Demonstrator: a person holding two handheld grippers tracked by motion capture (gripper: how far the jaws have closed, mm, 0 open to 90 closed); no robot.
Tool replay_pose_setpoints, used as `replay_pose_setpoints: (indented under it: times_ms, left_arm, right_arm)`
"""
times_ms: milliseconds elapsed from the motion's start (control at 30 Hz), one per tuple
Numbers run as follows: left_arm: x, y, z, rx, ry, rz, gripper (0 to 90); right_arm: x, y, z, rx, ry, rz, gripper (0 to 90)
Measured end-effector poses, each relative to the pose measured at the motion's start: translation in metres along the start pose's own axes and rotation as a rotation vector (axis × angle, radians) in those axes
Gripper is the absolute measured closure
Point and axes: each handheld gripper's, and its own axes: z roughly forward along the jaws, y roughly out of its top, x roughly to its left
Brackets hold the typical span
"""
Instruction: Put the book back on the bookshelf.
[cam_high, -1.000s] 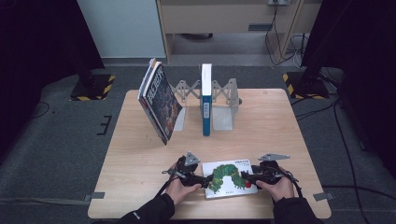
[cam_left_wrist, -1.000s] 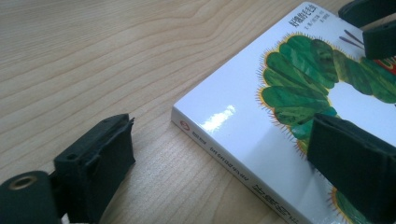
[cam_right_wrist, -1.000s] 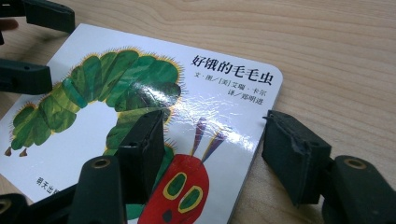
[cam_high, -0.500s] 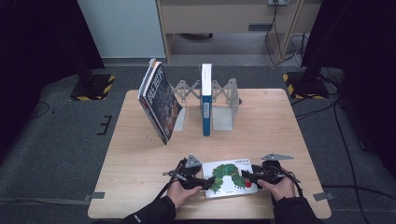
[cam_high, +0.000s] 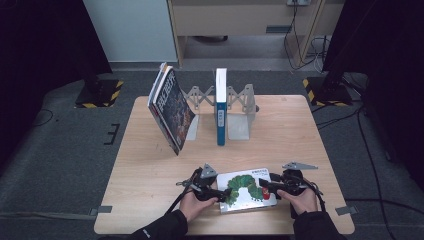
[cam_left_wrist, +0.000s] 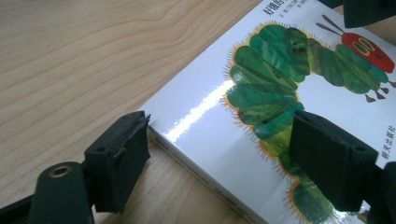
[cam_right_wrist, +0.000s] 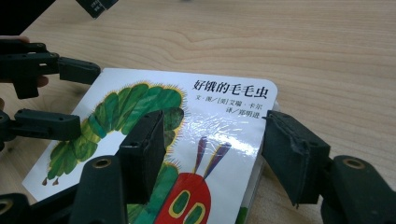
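One wooden desk (cam_high: 150, 200) carries all items. At its far side stands one grey metal book rack (cam_high: 240, 107) with accordion-style dividers. Three books are present in total.

Book 1, a dark-covered book (cam_high: 170, 107), leans tilted at the rack's left end, its lower edge on the desk. Book 2, a blue-and-white book (cam_high: 220, 105), stands upright in the rack with its spine toward the person. Book 3, a white caterpillar picture book (cam_high: 247, 190), lies flat, cover up, at the near edge of the desk, well apart from the rack.

Two claws are in use, one per hand. The left claw (cam_high: 218, 192) is at the picture book's left end, held by the left hand (cam_high: 195, 204). In the left gripper view, the left claw (cam_left_wrist: 219, 140) is wide open: one jaw sits just beside the book's edge near the desk surface, and the other is over the cover on the green caterpillar body. It grips nothing.

The right claw (cam_high: 265, 187) is at the book's right end, held by the right hand (cam_high: 302, 200). In the right gripper view, the right claw (cam_right_wrist: 212, 149) is also wide open, straddling the book's corner: one jaw is over the cover, and the other is just outside the right edge. Whether either jaw touches the book cannot be determined. The cover shows a red caterpillar head and Chinese title text.
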Motion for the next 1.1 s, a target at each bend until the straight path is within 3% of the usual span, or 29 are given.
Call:
replay_pose_setpoints:
  times_ms: [100,300,533,800,900,1100]
  left_arm:
    - [0.004,0.002,0.001,-0.005,0.003,-0.016,18.6]
    - [0.009,0.008,0.002,-0.017,0.02,-0.018,19.6]
    - [0.009,0.005,0.002,-0.042,0.013,-0.02,18.5]
    - [0.009,0.002,0.003,-0.06,0.008,-0.025,16.5]
    - [0.012,0.001,0.004,-0.061,-0.001,-0.054,14.7]
    - [0.013,0.0,0.004,-0.062,-0.009,-0.063,14.2]
  right_arm:
    - [0.0,0.004,-0.001,-0.052,0.02,0.023,39.2]
    - [-0.001,0.011,0.0,-0.104,0.049,0.066,40.5]
    - [0.001,0.012,-0.004,-0.163,0.07,0.081,40.9]
    - [0.004,0.011,-0.005,-0.168,0.078,0.109,37.7]
    - [0.006,0.009,-0.003,-0.16,0.072,0.108,35.0]
    - [0.004,0.005,-0.006,-0.141,0.099,0.16,35.4]
